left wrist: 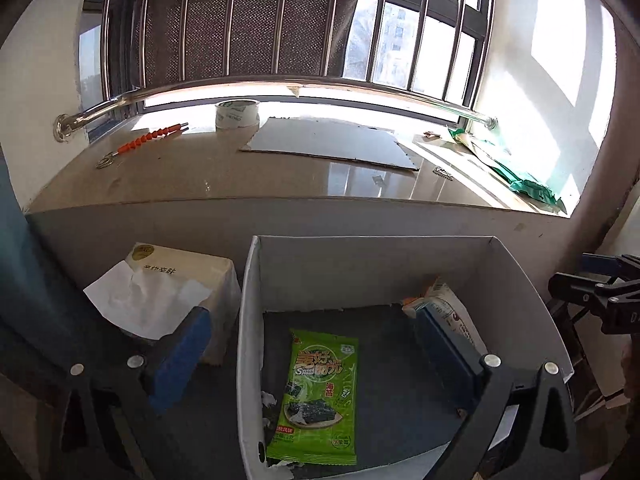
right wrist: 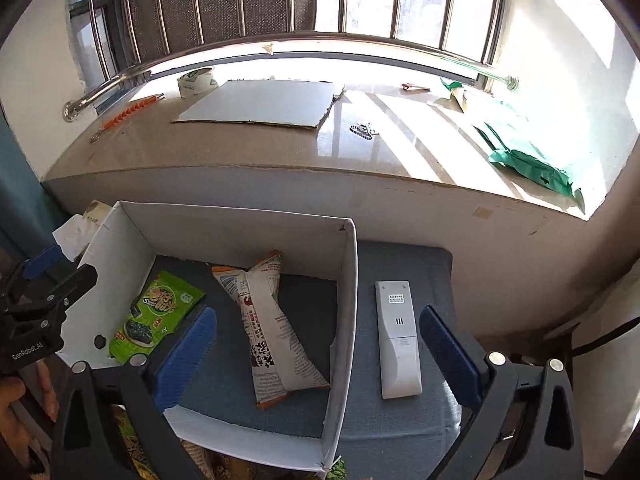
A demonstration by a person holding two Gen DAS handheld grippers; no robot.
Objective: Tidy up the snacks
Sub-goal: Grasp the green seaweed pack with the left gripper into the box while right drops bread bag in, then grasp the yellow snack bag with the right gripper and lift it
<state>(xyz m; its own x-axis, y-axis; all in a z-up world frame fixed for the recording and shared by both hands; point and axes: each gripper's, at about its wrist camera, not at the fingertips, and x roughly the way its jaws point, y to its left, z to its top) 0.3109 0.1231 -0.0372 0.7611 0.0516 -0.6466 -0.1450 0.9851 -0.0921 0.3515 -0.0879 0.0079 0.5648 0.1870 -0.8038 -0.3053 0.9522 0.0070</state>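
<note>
A white cardboard box (left wrist: 248, 320) (right wrist: 344, 320) stands on a blue-grey cushion. Inside lies a green seaweed snack packet (left wrist: 316, 396) (right wrist: 158, 312) on the left and a white and orange snack bag (right wrist: 276, 336) (left wrist: 444, 304) on the right. My left gripper (left wrist: 316, 356) is open and empty above the box, its fingers straddling the box's left wall and the green packet. My right gripper (right wrist: 320, 360) is open and empty above the box's right side, its fingers either side of the white bag and the box's right wall.
A white remote (right wrist: 398, 340) lies on the cushion right of the box. A tissue box (left wrist: 172, 284) stands left of it. More snack packets (right wrist: 136, 452) show under the box's near edge. The windowsill holds cardboard (right wrist: 260, 104), tape (right wrist: 196, 80) and a green bag (right wrist: 528, 160).
</note>
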